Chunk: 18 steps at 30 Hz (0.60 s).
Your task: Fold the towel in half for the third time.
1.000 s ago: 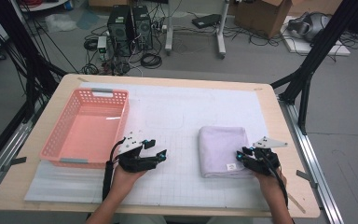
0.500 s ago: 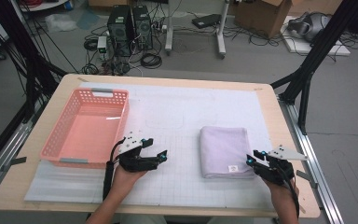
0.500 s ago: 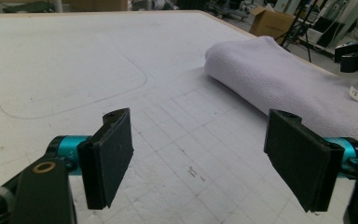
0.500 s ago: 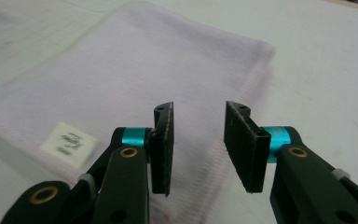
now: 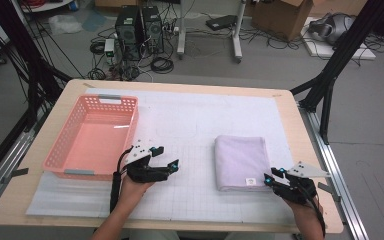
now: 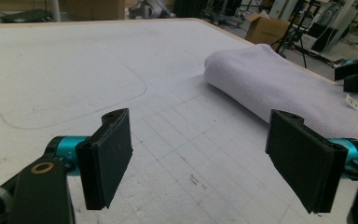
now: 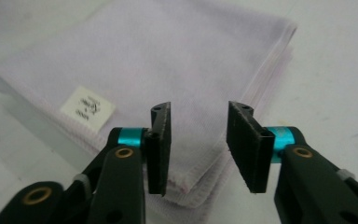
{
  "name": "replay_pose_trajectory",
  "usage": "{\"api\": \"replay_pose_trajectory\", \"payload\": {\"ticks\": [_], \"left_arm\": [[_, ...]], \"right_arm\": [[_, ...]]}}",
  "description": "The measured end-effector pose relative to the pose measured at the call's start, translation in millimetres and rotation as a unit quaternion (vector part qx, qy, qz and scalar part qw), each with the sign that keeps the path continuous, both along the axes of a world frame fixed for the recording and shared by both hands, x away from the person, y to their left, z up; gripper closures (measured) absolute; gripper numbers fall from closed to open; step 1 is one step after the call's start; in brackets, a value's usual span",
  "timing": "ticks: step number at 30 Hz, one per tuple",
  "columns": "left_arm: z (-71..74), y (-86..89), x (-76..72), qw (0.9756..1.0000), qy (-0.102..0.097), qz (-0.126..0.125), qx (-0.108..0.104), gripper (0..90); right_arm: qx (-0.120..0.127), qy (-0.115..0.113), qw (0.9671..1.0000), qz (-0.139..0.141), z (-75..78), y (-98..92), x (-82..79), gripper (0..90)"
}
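my right gripper (image 7: 198, 140) sits at the folded towel's (image 5: 241, 161) near corner, jaws just opening, gripping nothing; my left gripper (image 6: 205, 161) gapes empty, well apart.

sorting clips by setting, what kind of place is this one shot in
Most likely a lab or workshop set up for recording manipulation work. A wooden table sits inside a black metal frame, computer towers and loose cables stand on the bare floor behind it, and cardboard boxes sit farther back.

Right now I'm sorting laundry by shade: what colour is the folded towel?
Pale lilac towel, clearest in the right gripper view.
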State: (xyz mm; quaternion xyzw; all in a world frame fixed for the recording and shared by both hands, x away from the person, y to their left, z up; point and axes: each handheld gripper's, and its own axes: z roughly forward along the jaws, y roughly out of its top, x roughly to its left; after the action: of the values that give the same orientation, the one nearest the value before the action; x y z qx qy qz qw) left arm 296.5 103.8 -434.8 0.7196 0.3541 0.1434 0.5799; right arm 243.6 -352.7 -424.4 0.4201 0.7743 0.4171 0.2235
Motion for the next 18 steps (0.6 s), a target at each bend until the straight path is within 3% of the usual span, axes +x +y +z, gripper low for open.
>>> {"api": "replay_pose_trajectory", "payload": {"ticks": [3, 6, 9, 12, 18], "left_arm": [[-0.6, -0.8, 0.6, 0.9999, -0.015, -0.004, -0.005, 22.1], [-0.5, -1.3, 0.5, 0.9995, -0.03, 0.002, 0.005, 21.3], [-2.0, -2.2, 1.2, 0.9999, -0.013, 0.0, 0.009, 22.0], [-3.0, -3.1, 1.3, 1.0, -0.001, 0.005, 0.006, 19.7], [-3.0, -1.9, -0.7, 1.0, -0.004, 0.006, -0.004, 19.3]], "right_arm": [[0.017, -0.009, 0.9996, -0.02, 2.5, -4.1, -1.5, 45.3], [0.019, -0.015, 0.9991, -0.036, 3.2, -7.2, -0.4, 38.9], [0.01, -0.023, 0.9984, -0.051, 3.8, -8.5, -0.8, 28.0], [0.019, -0.026, 0.9973, -0.066, 4.6, -12.1, -0.9, 20.3], [0.015, -0.023, 0.9977, -0.063, 3.2, -12.8, 3.3, 17.8]]}}
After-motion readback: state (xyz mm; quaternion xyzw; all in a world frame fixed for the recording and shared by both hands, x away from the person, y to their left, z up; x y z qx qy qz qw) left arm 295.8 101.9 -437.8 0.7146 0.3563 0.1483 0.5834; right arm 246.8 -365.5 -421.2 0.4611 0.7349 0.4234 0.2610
